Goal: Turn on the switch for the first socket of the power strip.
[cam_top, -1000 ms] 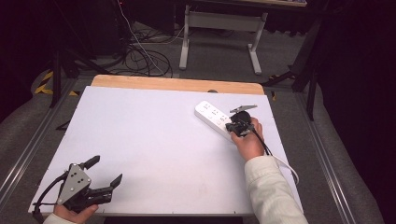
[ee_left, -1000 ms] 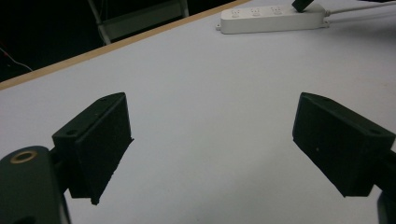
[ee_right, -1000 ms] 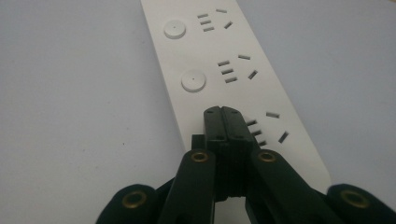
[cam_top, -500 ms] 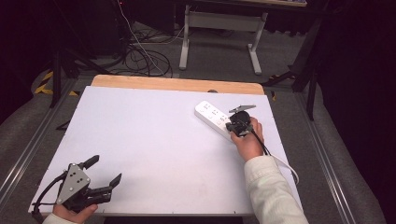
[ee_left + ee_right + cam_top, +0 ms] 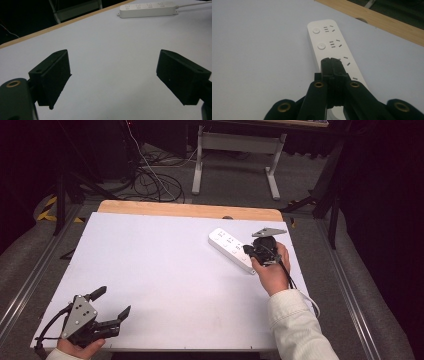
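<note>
Right gripper (image 5: 330,60) jaws pressed together, empty, tips over the power strip (image 5: 329,47) at the table's (image 5: 150,265) far right. Left gripper (image 5: 107,306) spread wide, idle. Progress: apparently pressing a switch; outcome undetermined.

power strip (image 5: 231,249): on table (image 5: 165,270), near far right corner
right gripper (image 5: 248,249): over strip's near end
left gripper (image 5: 111,305): near left corner

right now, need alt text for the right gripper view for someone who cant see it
The right gripper, its two black jaws closed together, is over a white power strip lying on a white table. Two round buttons and several socket slots show on the strip beyond the jaw tips, and the table's wooden edge runs across the upper right.
</note>
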Motion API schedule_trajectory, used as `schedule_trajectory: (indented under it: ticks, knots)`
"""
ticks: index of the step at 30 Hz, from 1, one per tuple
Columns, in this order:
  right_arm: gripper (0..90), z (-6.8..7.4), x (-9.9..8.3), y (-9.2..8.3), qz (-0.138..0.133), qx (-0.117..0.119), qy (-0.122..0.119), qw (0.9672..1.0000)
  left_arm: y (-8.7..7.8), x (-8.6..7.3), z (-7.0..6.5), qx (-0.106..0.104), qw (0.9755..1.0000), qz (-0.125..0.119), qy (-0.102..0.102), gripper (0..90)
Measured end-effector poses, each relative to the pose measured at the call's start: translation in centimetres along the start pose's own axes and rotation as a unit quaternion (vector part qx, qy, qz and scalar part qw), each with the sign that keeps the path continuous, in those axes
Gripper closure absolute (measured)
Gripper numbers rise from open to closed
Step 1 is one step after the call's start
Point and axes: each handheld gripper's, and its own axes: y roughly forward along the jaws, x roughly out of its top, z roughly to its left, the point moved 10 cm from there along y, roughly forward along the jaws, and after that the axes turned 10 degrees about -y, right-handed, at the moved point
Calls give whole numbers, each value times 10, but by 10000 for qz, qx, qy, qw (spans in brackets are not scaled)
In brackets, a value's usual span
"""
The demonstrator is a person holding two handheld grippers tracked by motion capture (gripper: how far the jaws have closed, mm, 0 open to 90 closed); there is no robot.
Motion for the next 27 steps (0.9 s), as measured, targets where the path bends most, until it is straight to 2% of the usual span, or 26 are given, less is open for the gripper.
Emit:
schedule_trajectory:
  ticks: [6,11,19,27]
  knots:
    - [900,1,7,-15,-199,23,-34,9998,1,0,0,1,10000,0,-7,128]
    - [900,1,10,-23,-246,21,-33,9997,0,0,0,2,10000,7,-4,128]
    - [900,3,12,-32,-271,-57,-248,9993,0,0,0,-9,10000,11,-8,127]
    - [900,6,13,-45,-422,37,-147,9990,1,0,0,0,10000,6,-3,127]
